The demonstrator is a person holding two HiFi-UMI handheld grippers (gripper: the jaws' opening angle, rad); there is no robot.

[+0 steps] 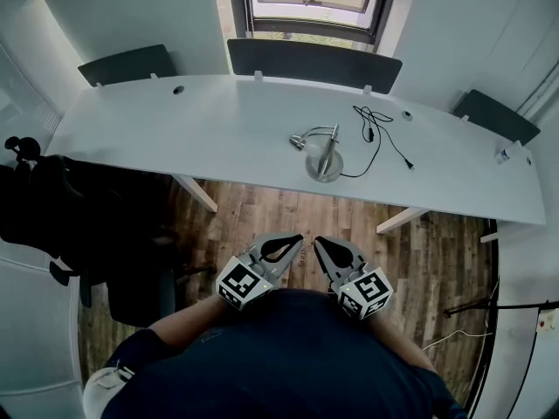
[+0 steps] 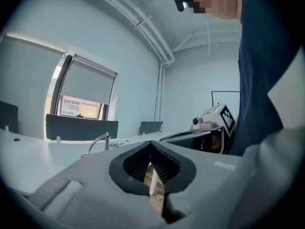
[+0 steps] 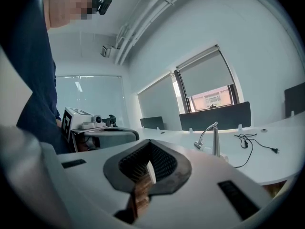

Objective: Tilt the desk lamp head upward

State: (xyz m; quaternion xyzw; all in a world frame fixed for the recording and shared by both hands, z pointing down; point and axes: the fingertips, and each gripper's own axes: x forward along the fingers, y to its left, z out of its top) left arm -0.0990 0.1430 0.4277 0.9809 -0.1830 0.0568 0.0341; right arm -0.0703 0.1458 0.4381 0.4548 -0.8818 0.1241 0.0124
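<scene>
A small silver desk lamp (image 1: 320, 151) stands on a round base near the middle of the long white desk (image 1: 218, 129); its curved neck ends in a head (image 1: 298, 140) that droops to the left. Its black cord (image 1: 377, 136) trails right across the desktop. Both grippers hang close to the person's body, well short of the desk, over the wood floor. My left gripper (image 1: 299, 237) is shut and holds nothing. My right gripper (image 1: 317, 240) is shut too, also bare. The lamp (image 2: 97, 143) shows far off in the left gripper view and the lamp (image 3: 209, 136) in the right gripper view.
Dark divider panels (image 1: 310, 61) line the desk's far edge under a window. A black office chair (image 1: 52, 203) sits at the left. White desk legs (image 1: 196, 193) stand on the wood floor (image 1: 288, 212). A small bottle (image 1: 507, 154) is at the far right.
</scene>
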